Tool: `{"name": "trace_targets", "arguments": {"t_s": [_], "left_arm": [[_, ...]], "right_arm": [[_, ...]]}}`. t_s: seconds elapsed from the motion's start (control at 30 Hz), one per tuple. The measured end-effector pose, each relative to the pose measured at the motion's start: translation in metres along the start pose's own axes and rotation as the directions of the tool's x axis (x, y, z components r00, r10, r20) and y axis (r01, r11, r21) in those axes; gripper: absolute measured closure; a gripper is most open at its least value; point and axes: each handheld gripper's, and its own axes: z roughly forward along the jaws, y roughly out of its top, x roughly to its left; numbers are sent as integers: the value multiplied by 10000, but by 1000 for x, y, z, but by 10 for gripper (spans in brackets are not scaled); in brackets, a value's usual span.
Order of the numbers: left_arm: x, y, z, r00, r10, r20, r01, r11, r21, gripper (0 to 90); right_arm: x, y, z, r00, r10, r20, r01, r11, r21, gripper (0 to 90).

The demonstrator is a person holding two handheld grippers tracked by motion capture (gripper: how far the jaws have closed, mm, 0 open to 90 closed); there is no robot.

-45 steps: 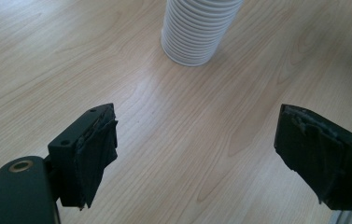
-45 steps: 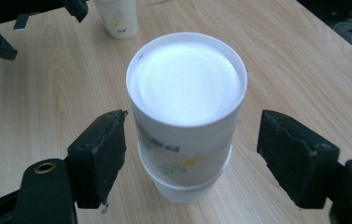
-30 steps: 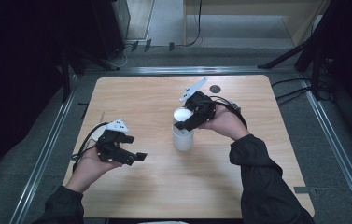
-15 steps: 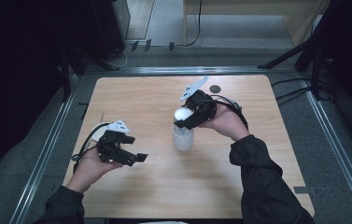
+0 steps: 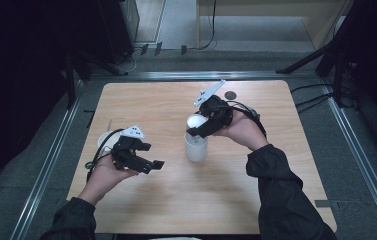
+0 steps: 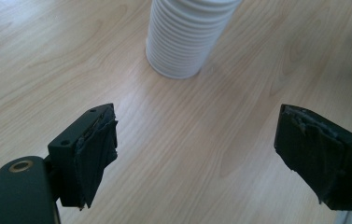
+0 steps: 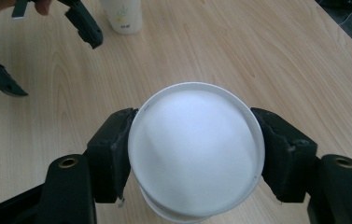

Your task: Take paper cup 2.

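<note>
Right gripper (image 7: 194, 158): your fingers (image 7: 113, 154) clamp the white lid (image 7: 194, 156) at both edges, having just closed a little on it.
Lid: sits over the mouth of the ribbed white cup (image 5: 196, 147), mid-worktop (image 5: 256, 200).
Left gripper (image 6: 197, 154): your fingers stand wide apart, holding nothing, near the cup.
Writing: the second cup (image 7: 121, 16) at the worktop's left carries a small printed mark, too blurred to read.

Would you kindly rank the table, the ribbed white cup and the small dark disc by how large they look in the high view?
1. table
2. ribbed white cup
3. dark disc
</note>
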Motion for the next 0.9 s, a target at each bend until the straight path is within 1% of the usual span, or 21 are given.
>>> {"name": "trace_targets", "arguments": {"t_s": [0.07, 0.2, 0.33, 0.37, 0.43, 0.47, 0.5, 0.53, 0.6, 0.73, 0.9], "left_arm": [[2, 4, 7, 10000, -19, 9, 19, 10000, -65, 133], [5, 11, 23, 10000, -19, -83, 19, 10000, 27, 133], [7, 21, 35, 10000, -54, 70, 54, 10000, -4, 133], [9, 25, 39, 9998, -124, 157, 125, 9999, -92, 133], [11, 30, 44, 9997, -189, 162, 192, 9997, -181, 133], [14, 32, 48, 9984, -387, 401, 401, 9986, -334, 133], [15, 33, 49, 9974, -535, 489, 554, 9977, -402, 133], [17, 35, 52, 9968, -646, 469, 667, 9968, -452, 136], [20, 37, 57, 9970, -724, 274, 736, 9962, -456, 139], [23, 40, 64, 9963, -810, 275, 822, 9955, -460, 139], [23, 41, 69, 9959, -842, 342, 858, 9951, -483, 139]], "right_arm": [[1, 1, 0, 10000, 31, 9, -31, 10000, 23, 343], [0, 1, -2, 10000, 82, 0, -82, 10000, 47, 343], [-1, 2, -2, 9999, 107, -30, -107, 9999, 40, 344], [-1, 2, -2, 9999, 144, -41, -144, 9999, 48, 344], [-1, 2, -2, 9999, 166, -41, -166, 9999, 43, 344], [-1, 2, -2, 9998, 184, -42, -183, 9998, 29, 344], [-1, 2, -2, 9998, 194, -38, -194, 9998, 33, 345], [-1, 2, -2, 9998, 197, -39, -197, 9998, 29, 344], [-1, 2, -2, 9997, 250, -30, -250, 9997, 17, 344], [0, 3, -2, 9997, 243, -1, -243, 9997, 0, 345], [1, 3, -2, 9996, 279, 52, -279, 9996, -9, 346]]}}
